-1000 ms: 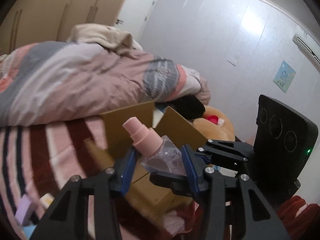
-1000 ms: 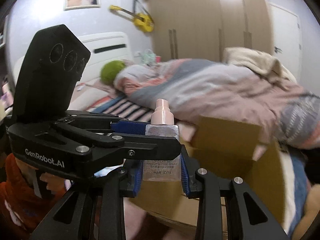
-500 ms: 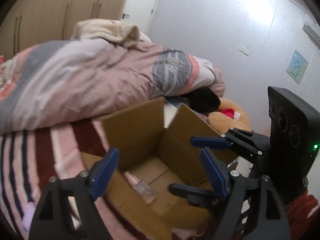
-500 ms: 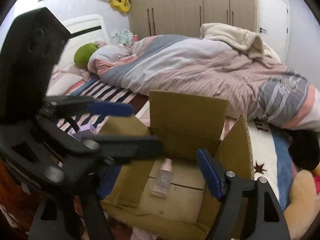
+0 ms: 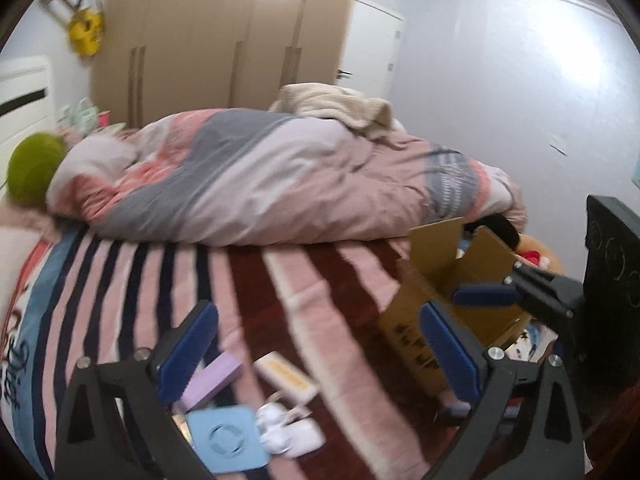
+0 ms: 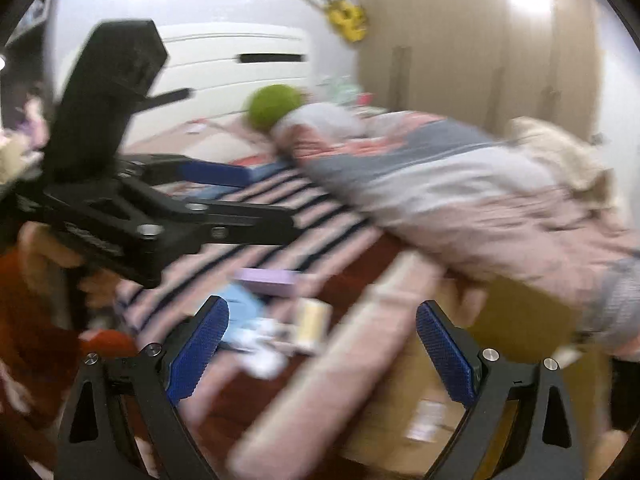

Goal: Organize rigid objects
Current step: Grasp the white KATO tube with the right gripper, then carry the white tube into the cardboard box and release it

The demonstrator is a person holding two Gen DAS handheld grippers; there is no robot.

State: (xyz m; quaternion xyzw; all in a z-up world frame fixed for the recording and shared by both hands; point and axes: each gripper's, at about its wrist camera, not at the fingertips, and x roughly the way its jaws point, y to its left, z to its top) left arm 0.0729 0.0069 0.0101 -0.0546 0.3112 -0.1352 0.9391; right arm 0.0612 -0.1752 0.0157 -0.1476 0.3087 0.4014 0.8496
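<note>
Cardboard box stands open at the bed's right edge, its inside hidden from here. Four small things are left on the striped cover near the left hand-held gripper: a lilac bar, a cream tube, a blue square case and white earbuds. Both it and the right hand-held gripper are spread wide, holding nothing. Most of the sorting seems undone.
</note>
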